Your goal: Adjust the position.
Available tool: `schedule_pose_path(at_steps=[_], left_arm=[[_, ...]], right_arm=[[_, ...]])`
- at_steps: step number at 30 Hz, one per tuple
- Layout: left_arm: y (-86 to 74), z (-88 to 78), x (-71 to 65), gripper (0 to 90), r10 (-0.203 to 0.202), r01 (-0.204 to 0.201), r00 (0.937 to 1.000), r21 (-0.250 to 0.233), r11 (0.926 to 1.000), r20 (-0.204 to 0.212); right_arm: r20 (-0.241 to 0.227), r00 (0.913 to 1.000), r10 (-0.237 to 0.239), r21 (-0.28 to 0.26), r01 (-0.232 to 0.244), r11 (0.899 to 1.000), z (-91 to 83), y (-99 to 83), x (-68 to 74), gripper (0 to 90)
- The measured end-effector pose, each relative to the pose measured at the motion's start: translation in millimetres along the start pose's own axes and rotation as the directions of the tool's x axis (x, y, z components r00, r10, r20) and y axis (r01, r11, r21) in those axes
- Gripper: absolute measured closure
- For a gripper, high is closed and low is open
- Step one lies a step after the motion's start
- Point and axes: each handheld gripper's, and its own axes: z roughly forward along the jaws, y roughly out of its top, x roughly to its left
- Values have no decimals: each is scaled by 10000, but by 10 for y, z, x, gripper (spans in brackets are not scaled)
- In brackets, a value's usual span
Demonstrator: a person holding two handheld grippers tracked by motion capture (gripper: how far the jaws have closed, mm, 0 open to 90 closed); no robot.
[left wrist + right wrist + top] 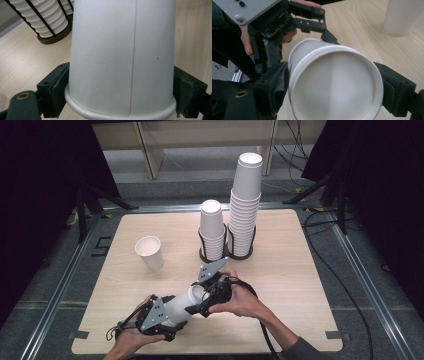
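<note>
A white paper cup (181, 306) lies on its side, held up between both grippers near the table's front edge. My left gripper (174, 319) is shut on it close to the rolled rim (120, 113), one jaw on each side. My right gripper (204, 301) is shut on the other end, where the cup's round recessed end (334, 85) faces the camera. A ridge (312, 51) runs around the cup just behind that end, as if two cups were nested; I cannot tell for sure.
A single cup (149, 252) stands upright at the left middle of the wooden table (290, 270). Behind the grippers stand a short stack of cups (212, 230) and a tall stack (245, 205), each in a dark wire holder. Cables lie at the right.
</note>
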Motion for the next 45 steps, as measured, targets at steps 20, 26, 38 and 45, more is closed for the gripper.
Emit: schedule_pose_path(at_steps=[20, 26, 38, 45], left_arm=[[-43, 2, 42, 58, -470, 501, 9985, -1261, 9908, 280], [-49, -40, 78, 52, -1095, 1162, 9931, -2206, 9684, 424], [-21, -98, 77, 43, -1676, 1646, 9856, -3468, 9234, 216], [-7, -110, 69, 53, -1520, 1448, 9883, -3620, 9209, 87]], right_arm=[[-851, 9925, 879, -485, -923, 9946, -38, -39, -64, 235], [-1167, 9885, 965, -1322, -1118, 9849, -133, -48, -149, 238], [-1899, 9695, 1551, -2092, -1943, 9584, -190, -74, -197, 240], [-2097, 9641, 1628, -2196, -2087, 9530, -190, -83, -207, 240]])
